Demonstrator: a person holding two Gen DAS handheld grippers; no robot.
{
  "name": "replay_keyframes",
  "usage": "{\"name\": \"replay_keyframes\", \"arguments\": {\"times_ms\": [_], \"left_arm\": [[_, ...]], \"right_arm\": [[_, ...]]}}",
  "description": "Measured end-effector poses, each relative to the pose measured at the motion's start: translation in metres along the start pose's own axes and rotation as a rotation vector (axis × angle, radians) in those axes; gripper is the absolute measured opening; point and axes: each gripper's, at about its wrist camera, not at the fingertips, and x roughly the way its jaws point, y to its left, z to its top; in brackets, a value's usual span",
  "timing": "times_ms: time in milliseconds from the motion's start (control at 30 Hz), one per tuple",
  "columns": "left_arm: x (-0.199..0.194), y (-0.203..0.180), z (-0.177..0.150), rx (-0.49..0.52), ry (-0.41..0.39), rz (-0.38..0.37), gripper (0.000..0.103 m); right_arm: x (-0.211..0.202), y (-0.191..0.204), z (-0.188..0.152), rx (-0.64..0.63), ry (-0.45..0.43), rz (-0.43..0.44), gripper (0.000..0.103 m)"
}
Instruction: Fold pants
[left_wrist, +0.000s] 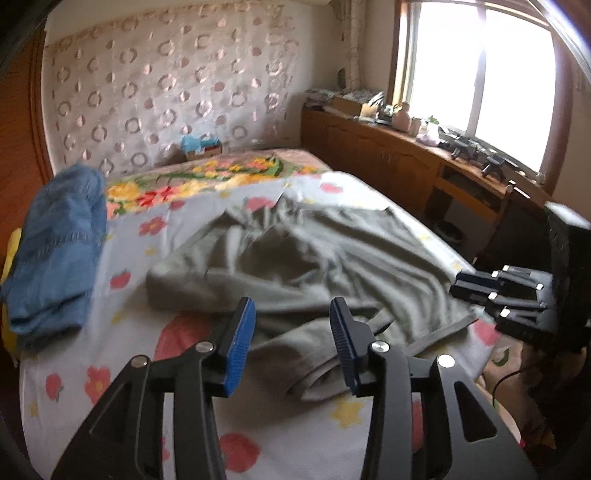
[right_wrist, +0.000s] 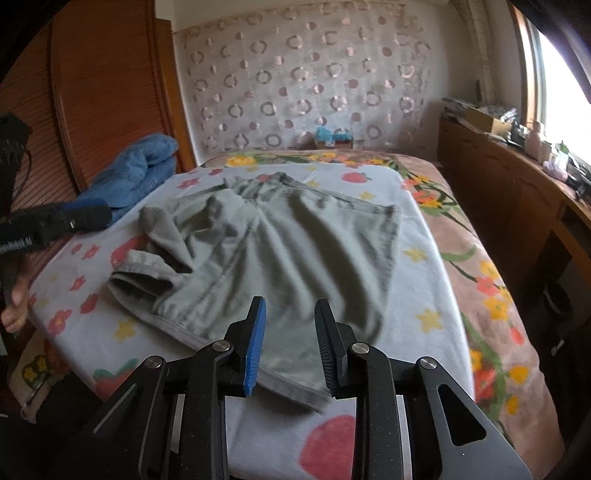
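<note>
The left gripper hovers low over the bed with its blue pads parted and nothing between them, a rumpled hem of the grey-green pants just beyond. The right gripper stands partly open too, empty, above the pants' near edge. The pants lie creased on the flowered sheet; folded blue jeans sit beside them
</note>
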Motion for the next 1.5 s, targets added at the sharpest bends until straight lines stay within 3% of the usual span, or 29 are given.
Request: {"name": "replay_keyframes", "arguments": {"times_ms": [467,600,733,1367,1433,1500], "left_arm": [[0.036,0.016,-0.036,-0.040,0.117,0.038,0.041],[0.042,0.019,-0.043,-0.068,0.141,0.039,0.050],[0.041,0.017,-0.046,-0.058,0.122,0.054,0.055],[0.037,0.016,-0.046,-0.074,0.090,0.061,0.056],[0.035,0.018,-0.045,-0.094,0.097,0.057,0.056],[0.032,0.021,-0.045,-0.123,0.091,0.040,0.056]], "right_arm": [[0.027,0.048,0.023,-0.081,0.008,0.096,0.026],[0.036,0.053,0.025,-0.081,0.023,0.113,0.026],[0.043,0.058,0.025,-0.084,0.038,0.126,0.026],[0.077,0.073,0.019,-0.083,0.146,0.193,0.026],[0.075,0.074,0.020,-0.092,0.136,0.196,0.008],[0.068,0.074,0.023,-0.093,0.104,0.203,0.004]]}}
